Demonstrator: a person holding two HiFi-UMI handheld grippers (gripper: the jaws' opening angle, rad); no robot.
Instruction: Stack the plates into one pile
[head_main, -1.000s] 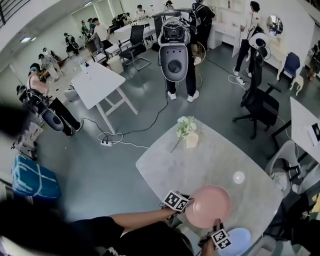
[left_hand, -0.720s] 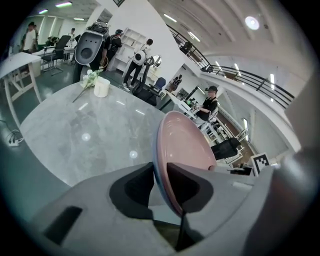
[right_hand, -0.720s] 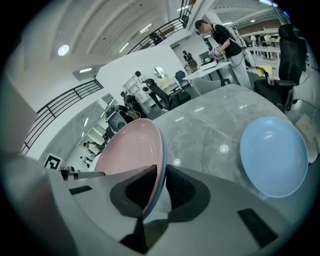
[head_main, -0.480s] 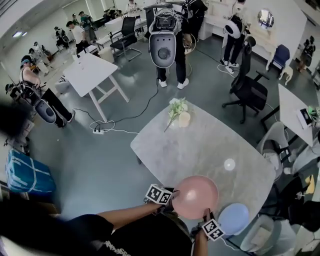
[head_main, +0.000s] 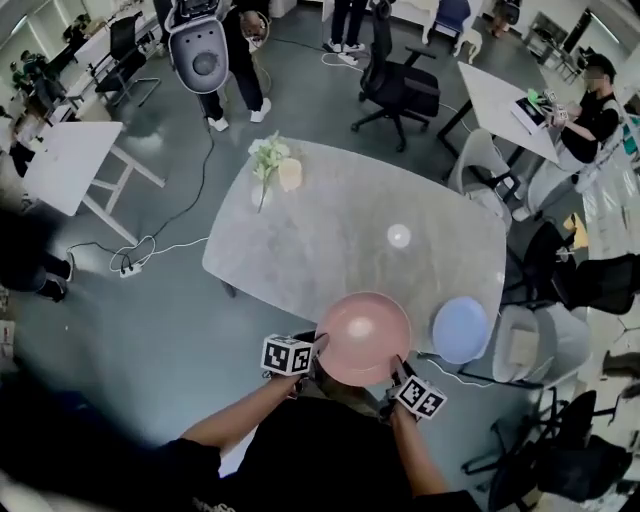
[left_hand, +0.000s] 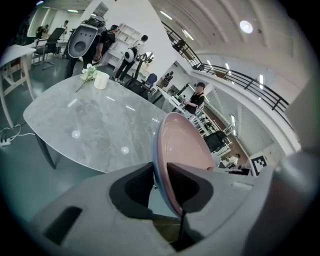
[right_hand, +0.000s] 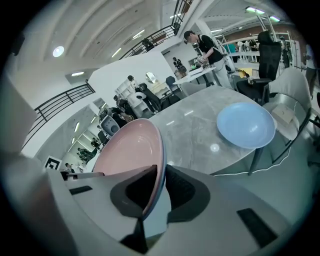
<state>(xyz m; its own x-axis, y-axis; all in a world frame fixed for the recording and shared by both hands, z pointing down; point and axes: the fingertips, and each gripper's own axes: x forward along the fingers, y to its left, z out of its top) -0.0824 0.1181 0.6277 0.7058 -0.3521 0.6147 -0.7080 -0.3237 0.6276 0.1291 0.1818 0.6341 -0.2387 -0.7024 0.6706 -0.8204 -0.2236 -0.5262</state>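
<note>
So we've got the big grey marble counter (head_main: 330, 220), and at its near edge we're holding the pink plate (head_main: 362, 338) between both tools. The blue plate (head_main: 461, 329) sits on the counter's corner just to the right, not touching the pink one. Our left gripper (left_hand: 160, 169) has its jaws clamped on the pink rim, and the right gripper (right_hand: 161, 174) pinches the opposite side.

Head view looked steeply down from high above the grey marble oval table (head_main: 340, 215). Both gripper views sat low at its near edge, looking across the top, hard against the round pink plate (head_main: 362, 338), which all three views shared.
</note>
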